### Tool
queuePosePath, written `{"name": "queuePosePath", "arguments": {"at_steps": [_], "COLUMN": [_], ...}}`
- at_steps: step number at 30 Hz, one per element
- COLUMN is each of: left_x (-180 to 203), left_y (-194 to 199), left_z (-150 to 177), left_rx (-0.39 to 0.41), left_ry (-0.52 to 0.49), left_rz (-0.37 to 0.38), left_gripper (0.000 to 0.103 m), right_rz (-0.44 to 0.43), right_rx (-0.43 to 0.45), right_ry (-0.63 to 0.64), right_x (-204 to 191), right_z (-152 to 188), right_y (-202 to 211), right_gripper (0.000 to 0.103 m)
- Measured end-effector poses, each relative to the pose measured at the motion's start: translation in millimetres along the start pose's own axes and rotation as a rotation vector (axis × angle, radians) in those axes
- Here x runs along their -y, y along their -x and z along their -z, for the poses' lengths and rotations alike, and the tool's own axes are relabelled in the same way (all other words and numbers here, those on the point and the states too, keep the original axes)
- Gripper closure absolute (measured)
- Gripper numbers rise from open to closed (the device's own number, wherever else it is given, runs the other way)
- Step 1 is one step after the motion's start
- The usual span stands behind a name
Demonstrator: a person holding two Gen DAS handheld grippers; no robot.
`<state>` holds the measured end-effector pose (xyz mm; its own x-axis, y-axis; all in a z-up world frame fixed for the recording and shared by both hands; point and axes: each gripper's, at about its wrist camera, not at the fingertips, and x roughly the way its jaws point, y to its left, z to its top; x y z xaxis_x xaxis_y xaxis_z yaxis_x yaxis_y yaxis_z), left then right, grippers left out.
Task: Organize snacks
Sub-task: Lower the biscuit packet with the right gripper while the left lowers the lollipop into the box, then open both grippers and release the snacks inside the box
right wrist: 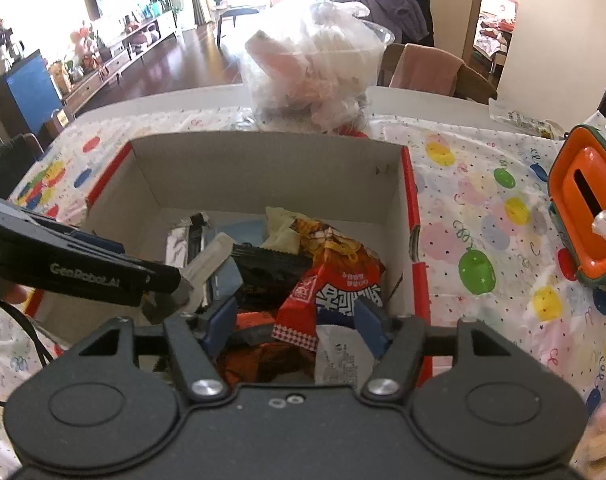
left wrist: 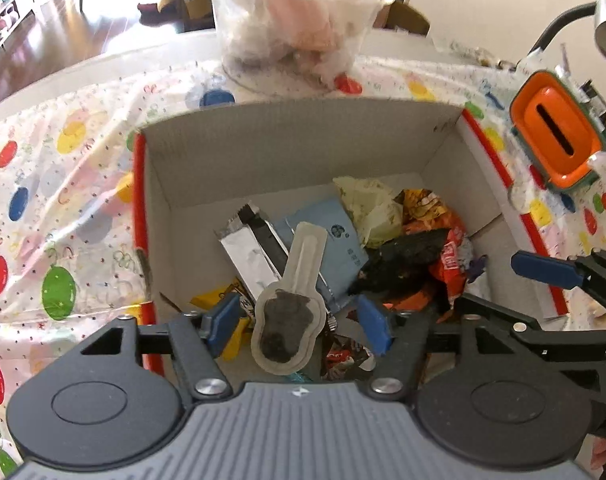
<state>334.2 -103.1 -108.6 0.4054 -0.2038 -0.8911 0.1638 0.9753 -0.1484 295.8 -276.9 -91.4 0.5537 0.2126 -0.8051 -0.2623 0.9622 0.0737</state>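
Left tool spread wide over box, pads not touching spoon-shaped packet between them. Right tool spread too, red snack bag loose between pads. Snacks all piled in box on tabletop. Orange case sits nearby.

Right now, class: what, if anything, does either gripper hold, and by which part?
Nothing. Left gripper and right gripper are open above the snacks in the box.
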Motion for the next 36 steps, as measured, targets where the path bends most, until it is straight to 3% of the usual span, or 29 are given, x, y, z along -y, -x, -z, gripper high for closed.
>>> {"name": "queuePosePath", "arguments": {"at_steps": [14, 25, 28, 32, 36], "left_x": [-10, -6, -7, -8, -10], "left_y": [57, 106, 116, 127, 136], "left_z": [28, 56, 64, 75, 83], "left_rx": [0.145, 0.281, 0.299, 0.312, 0.327], "left_ry": [-0.067, -0.151, -0.158, -0.144, -0.132], "left_rz": [0.002, 0.014, 0.037, 0.06, 0.06], "left_gripper": [0.026, 0.017, 0.015, 0.003, 0.003], "right_rz": [-0.046, -0.045, -0.054, -0.072, -0.078], "right_rx": [0.135, 0.234, 0.247, 0.255, 0.267], "right_ry": [-0.107, -0.139, -0.15, -0.17, -0.177], "right_x": [-12, -27, -30, -32, -35], "right_z": [11, 25, 30, 36, 42], "right_y": [48, 86, 94, 104, 111], "right_gripper": [0.003, 0.0, 0.0, 0.0, 0.0]}}
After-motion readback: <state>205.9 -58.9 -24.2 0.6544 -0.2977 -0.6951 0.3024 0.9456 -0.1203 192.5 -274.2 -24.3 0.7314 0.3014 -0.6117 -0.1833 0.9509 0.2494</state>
